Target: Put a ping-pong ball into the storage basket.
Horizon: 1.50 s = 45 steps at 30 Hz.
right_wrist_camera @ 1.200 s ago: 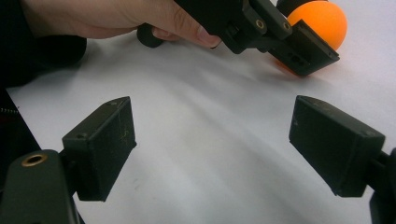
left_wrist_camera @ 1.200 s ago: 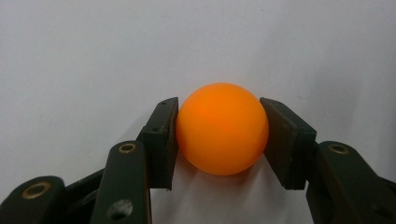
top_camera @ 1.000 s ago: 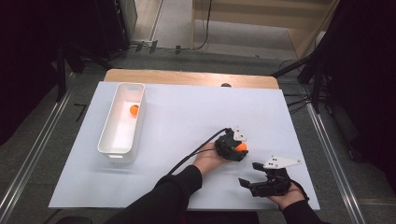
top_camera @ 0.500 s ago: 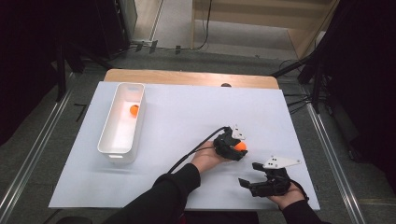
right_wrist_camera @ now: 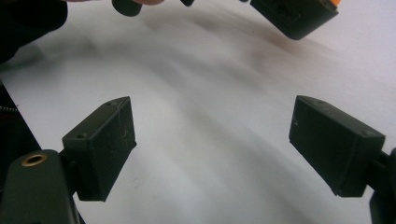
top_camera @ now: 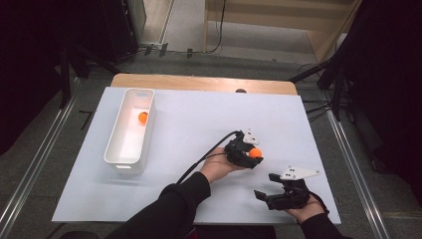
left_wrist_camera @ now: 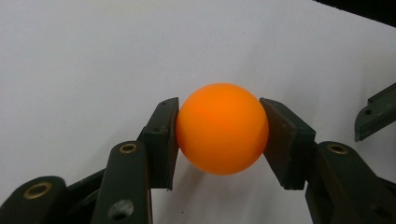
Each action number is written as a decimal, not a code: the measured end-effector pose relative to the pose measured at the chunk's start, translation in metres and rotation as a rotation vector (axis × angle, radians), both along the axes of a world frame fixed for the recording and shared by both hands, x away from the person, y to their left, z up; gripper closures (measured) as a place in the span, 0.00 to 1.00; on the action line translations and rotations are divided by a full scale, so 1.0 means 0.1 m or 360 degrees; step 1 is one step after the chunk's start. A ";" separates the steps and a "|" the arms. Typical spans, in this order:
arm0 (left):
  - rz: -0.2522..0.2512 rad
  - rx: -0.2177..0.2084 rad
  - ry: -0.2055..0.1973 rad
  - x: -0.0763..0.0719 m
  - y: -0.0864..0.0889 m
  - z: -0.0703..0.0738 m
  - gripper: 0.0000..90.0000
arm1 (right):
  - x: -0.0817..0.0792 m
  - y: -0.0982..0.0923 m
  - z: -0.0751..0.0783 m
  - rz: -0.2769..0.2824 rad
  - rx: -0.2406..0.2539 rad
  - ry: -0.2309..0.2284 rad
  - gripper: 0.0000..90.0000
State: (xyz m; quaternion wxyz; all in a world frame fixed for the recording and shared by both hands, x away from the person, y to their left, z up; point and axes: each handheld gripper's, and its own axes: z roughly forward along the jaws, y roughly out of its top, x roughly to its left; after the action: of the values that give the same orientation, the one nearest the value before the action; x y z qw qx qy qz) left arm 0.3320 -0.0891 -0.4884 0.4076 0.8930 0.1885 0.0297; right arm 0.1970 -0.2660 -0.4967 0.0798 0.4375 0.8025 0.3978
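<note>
Left gripper (top_camera: 253, 155) right of centre in high view, jaws clamped on orange ball (left_wrist_camera: 222, 128); both pads press ball's sides in left gripper view. Right gripper (top_camera: 272, 191) lower right, just below-right of left one, jaws wide apart, nothing between. Second orange ball (top_camera: 143, 117) inside white bin (top_camera: 119, 158), upper left on white sheet (top_camera: 199, 114).

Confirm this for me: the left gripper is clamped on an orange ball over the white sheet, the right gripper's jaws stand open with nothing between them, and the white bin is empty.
One thing is wrong: the white bin is not empty. The high view shows a second orange ball lying in it, near its far end. The rest holds: the left gripper is clamped on an orange ball over the white sheet, and the right gripper has open jaws with nothing between them.
</note>
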 end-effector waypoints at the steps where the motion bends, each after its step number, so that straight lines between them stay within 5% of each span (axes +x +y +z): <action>1: 0.0000 -0.0005 0.0003 0.00 0.01 0.01 0.56 | 0.00 0.00 0.00 -0.0001 -0.0003 0.0000 0.14; 15: -0.0058 -0.0044 0.0056 -0.03 0.12 0.18 0.56 | 0.00 0.00 0.00 0.0000 -0.0002 -0.0007 0.14; 31: -0.0089 -0.0035 0.0047 -0.12 0.34 0.35 0.56 | 0.01 -0.01 -0.01 -0.0006 -0.0003 0.0003 0.14; 45: -0.0078 -0.0045 0.0075 -0.14 0.51 0.36 0.56 | 0.02 -0.01 -0.01 -0.0011 -0.0003 0.0007 0.14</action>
State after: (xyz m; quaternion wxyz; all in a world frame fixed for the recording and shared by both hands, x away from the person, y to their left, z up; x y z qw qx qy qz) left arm 0.3178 -0.0381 -0.4521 0.4162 0.8920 0.1764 -0.0040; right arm 0.1986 -0.2671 -0.4980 0.0800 0.4411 0.8015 0.3957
